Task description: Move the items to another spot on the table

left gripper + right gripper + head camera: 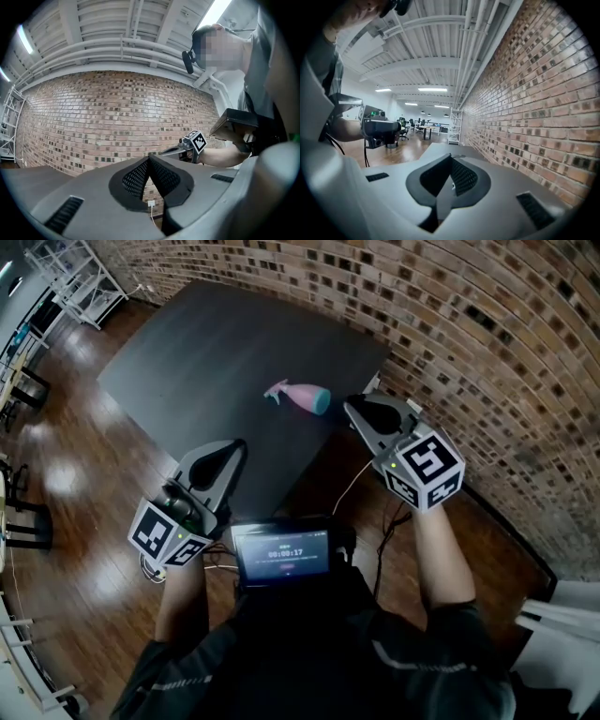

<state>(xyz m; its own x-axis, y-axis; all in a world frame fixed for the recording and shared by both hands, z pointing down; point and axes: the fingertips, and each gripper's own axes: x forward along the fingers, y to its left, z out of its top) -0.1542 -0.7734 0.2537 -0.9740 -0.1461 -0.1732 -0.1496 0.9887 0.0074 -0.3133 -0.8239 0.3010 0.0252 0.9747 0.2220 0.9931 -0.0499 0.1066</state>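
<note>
A pink and teal spray bottle (298, 397) lies on its side near the right edge of the dark table (206, 352). My right gripper (353, 408) hovers just right of the bottle, off the table's corner, shut with nothing in it. Over the table's near edge, well short of the bottle, my left gripper (236, 447) is shut and empty too. In the left gripper view the jaws meet at the tip (149, 158), pointing at the brick wall. In the right gripper view the jaws (451, 157) also meet, with the table top beyond them.
A brick wall (487, 343) runs close along the table's right side, with a cable (352, 482) hanging below the corner. White shelving (80, 277) stands at the far left on the wooden floor (84, 484). A small screen (281, 554) sits at the person's chest.
</note>
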